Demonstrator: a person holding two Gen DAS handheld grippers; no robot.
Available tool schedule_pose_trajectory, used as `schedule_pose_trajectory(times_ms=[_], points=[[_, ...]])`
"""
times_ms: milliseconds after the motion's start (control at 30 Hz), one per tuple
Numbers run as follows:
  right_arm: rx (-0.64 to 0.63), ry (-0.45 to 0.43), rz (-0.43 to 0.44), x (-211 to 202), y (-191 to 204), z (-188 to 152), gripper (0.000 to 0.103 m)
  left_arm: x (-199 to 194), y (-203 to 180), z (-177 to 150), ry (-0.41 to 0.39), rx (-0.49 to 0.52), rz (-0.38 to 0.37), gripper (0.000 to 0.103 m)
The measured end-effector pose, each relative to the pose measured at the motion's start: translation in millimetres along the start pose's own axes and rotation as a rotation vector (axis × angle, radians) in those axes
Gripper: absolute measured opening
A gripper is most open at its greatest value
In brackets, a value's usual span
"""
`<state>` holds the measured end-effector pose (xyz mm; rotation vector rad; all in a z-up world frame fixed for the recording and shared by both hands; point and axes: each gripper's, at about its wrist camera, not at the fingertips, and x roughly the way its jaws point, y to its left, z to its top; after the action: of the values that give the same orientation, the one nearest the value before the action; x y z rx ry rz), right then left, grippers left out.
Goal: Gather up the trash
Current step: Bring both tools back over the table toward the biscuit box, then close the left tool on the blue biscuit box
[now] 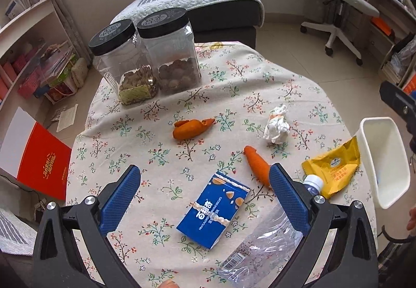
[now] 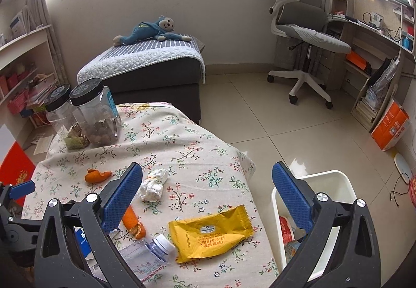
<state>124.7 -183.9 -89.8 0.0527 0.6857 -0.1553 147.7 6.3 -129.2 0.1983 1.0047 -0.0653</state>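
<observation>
Left gripper (image 1: 205, 178): jaws spread wide, holding nothing, hovering above the blue box (image 1: 213, 210) on the near part of the table.
Right gripper (image 2: 208, 178): jaws released wide, empty, hanging over the table's right edge with one finger above the cloth and the other above the white bin (image 2: 335, 181).
Table edge: the flowered tablecloth (image 2: 187, 137) drapes over the right side; the bin stands just beside that edge on the floor.
Open room: bare tiled floor (image 2: 260, 111) lies right and far of the table; cloth between the jars and the scraps is free.
Trash on the table: yellow wrapper (image 2: 210, 233) near the right edge, clear plastic bottle (image 2: 148, 251) touching its near-left corner, crumpled tissue (image 2: 153, 185) toward the middle, one orange peel (image 2: 97, 175) farther left, another orange peel (image 2: 134, 221) nearer, close to the bottle cap.
Far left corner: two clear jars (image 1: 145, 59) with black lids stand side by side, touching.
Room: a dark sofa with a quilted cover (image 2: 145, 64) and a blue stuffed monkey (image 2: 150, 30) beyond the table, an office chair (image 2: 304, 35) and shelves at right.
Left view only: the whole blue box and a red box (image 1: 41, 160) on the floor at left.
Right view only: the bin's inside, with some packaging (image 2: 286, 230) already lying there.
</observation>
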Motion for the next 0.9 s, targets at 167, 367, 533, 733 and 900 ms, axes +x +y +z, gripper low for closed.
schedule_pose_trajectory(times_ms=[167,367,533,733,900], points=[[0.01,0.073,0.019,17.4,4.3,-3.3,0.096,36.1,5.4,-20.5,0.157,0.031,-0.029,0.096],[-0.067,0.197,0.023,47.6,19.7,-15.4,0.096,74.0,6.8,-35.2,0.276,0.041,-0.075,0.096],[-0.143,0.291,0.049,71.9,40.1,-24.6,0.096,93.6,6.2,-41.5,0.316,0.048,-0.096,0.096],[-0.158,0.428,0.131,100.3,64.0,-36.5,0.096,98.2,18.2,-50.6,0.334,0.03,-0.147,0.062],[-0.226,0.511,0.181,118.2,96.6,-50.4,0.096,83.3,46.9,-54.2,0.31,-0.043,-0.169,0.059]])
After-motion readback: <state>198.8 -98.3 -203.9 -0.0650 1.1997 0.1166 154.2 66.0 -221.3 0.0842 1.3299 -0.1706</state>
